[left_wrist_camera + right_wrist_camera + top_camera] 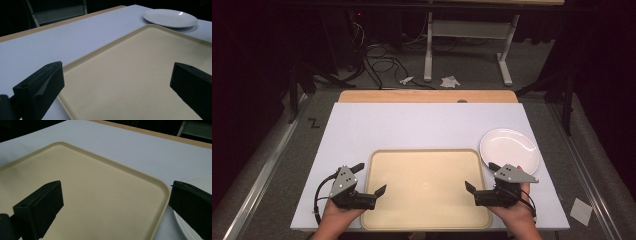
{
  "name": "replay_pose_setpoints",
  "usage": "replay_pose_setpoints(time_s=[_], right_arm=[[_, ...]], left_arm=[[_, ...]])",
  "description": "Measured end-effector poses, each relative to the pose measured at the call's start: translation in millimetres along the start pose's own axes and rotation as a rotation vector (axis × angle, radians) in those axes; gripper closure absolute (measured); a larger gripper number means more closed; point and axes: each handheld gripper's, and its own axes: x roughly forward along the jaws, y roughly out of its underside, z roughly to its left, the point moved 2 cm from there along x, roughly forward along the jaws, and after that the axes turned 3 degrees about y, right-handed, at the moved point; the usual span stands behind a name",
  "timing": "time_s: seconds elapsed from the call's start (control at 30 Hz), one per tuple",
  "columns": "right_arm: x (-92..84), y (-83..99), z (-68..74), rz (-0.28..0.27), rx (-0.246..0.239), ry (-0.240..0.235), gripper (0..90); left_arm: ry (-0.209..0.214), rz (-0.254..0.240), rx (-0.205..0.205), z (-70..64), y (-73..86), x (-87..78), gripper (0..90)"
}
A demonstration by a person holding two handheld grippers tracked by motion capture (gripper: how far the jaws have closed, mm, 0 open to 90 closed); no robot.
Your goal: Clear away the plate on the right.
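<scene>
Your right gripper point(482, 176) is wide and empty, as is your left gripper point(371, 177). The plate point(509, 149) sits on the desk point(422, 125) just beyond the right one, beside the tray point(427, 222); the right is nearer.

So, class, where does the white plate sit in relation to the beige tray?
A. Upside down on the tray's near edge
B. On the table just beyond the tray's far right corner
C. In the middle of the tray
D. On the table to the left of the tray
B: the white plate rests on the white table by the far right corner of the beige tray, whose surface is bare.
</scene>
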Motion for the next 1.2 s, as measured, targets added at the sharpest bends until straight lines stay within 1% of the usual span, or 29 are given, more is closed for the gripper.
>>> replay_pose_setpoints(time_s=[0.07, 0.1, 0.23, 0.33, 0.4, 0.5, 0.67, 0.77, 0.8, 0.9, 1.0, 1.17, 1.2], right_arm=[[-0.7, -0.2, -1.7, -0.008, 0.007, 0.004, 0.3], [-3.6, -1.1, -5.6, -0.025, 0.033, 0.003, 0.3], [-4.9, -1.5, -8.5, -0.034, 0.034, 0.011, 0.3], [-4.4, -1.9, -9.5, -0.04, 0.029, 0.006, 0.3], [-3.3, -1.9, -8.6, -0.035, 0.029, -0.002, 0.3], [-2.6, -1.5, -8.1, -0.031, 0.023, -0.001, 0.3], [-3.0, -1.3, -9.7, -0.03, 0.033, -0.003, 0.4], [-3.3, -1.2, -12.9, -0.032, 0.035, -0.001, 0.4], [-3.6, -1.0, -14.2, -0.031, 0.043, 0.003, 0.3], [-3.8, -1.0, -16.7, -0.032, 0.038, 0.006, 0.4], [-4.2, -0.3, -22.0, -0.024, 0.047, 0.019, 0.5], [-3.4, 2.2, -26.9, -0.001, 0.064, 0.03, 0.4], [-3.9, 2.4, -29.9, -0.006, 0.068, 0.035, 0.4]], left_arm=[[0.0, -0.004, -0.006, 0.1, 0.0, 0.7, 0.1], [0.002, -0.001, -0.005, 0.0, 0.1, 0.8, 0.1], [-0.003, 0.002, 0.008, -1.5, 0.2, 0.9, 0.4], [-0.003, 0.002, 0.011, -1.2, 0.6, 1.2, 0.9], [-0.004, 0.001, 0.012, -1.2, 1.0, 2.2, 1.0], [-0.002, 0.002, 0.013, -0.7, 1.1, 2.6, 1.0], [0.012, 0.005, -0.009, 1.9, 2.9, 3.5, 1.4], [0.004, 0.017, -0.012, 2.8, 4.3, 4.2, 1.7], [-0.002, 0.014, -0.016, 3.1, 4.3, 4.2, 1.8], [-0.015, 0.001, -0.021, 4.0, 3.7, 3.4, 1.4], [-0.016, -0.002, -0.029, 4.5, 3.7, 3.0, 1.1], [-0.024, 0.016, -0.015, 3.5, 3.9, 3.9, 1.7], [-0.022, 0.017, -0.014, 3.3, 3.9, 4.2, 1.7]])
